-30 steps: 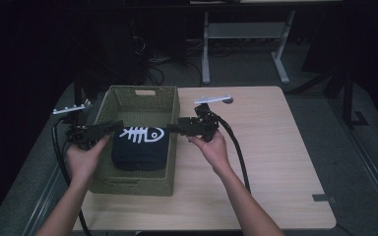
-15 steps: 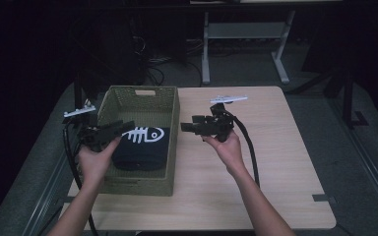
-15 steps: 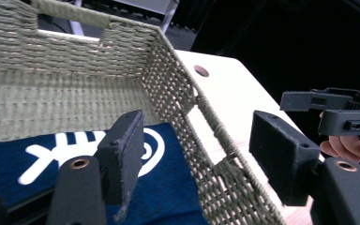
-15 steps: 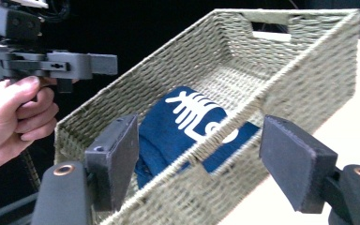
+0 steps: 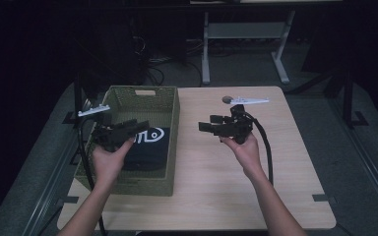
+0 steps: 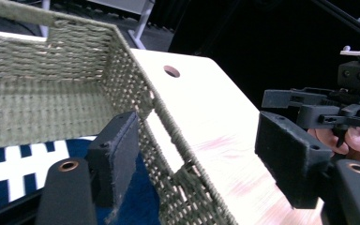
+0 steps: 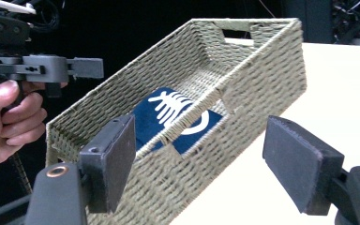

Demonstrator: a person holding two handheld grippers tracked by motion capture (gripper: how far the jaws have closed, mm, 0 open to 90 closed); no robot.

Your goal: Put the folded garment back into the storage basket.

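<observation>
A green woven basket (image 5: 142, 94) stands on the left half of the table. A folded dark blue cloth (image 5: 147, 147) with a white fishbone print lies flat inside it. My left gripper (image 5: 139, 127) is open above the basket's left side, jaws pointing right. In the left gripper view its jaws (image 6: 201, 159) straddle the basket's right wall (image 6: 168, 140), with the cloth (image 6: 9, 173) below. My right gripper (image 5: 209, 123) is open over bare table to the right of the basket. In the right gripper view it (image 7: 205, 161) faces the basket (image 7: 262, 79) and the cloth (image 7: 168, 112). Both are empty.
The light wood table (image 5: 216, 196) has a small round hole (image 5: 226, 99) near its back edge. A white table frame (image 5: 206, 49) and cables sit on the dark floor behind. A cable trails from each gripper toward the person.
Both grippers were at the cloth inside the basket and have drawn apart. The right one has moved out over the table, the left one toward the basket's left side. The cloth lies released.
</observation>
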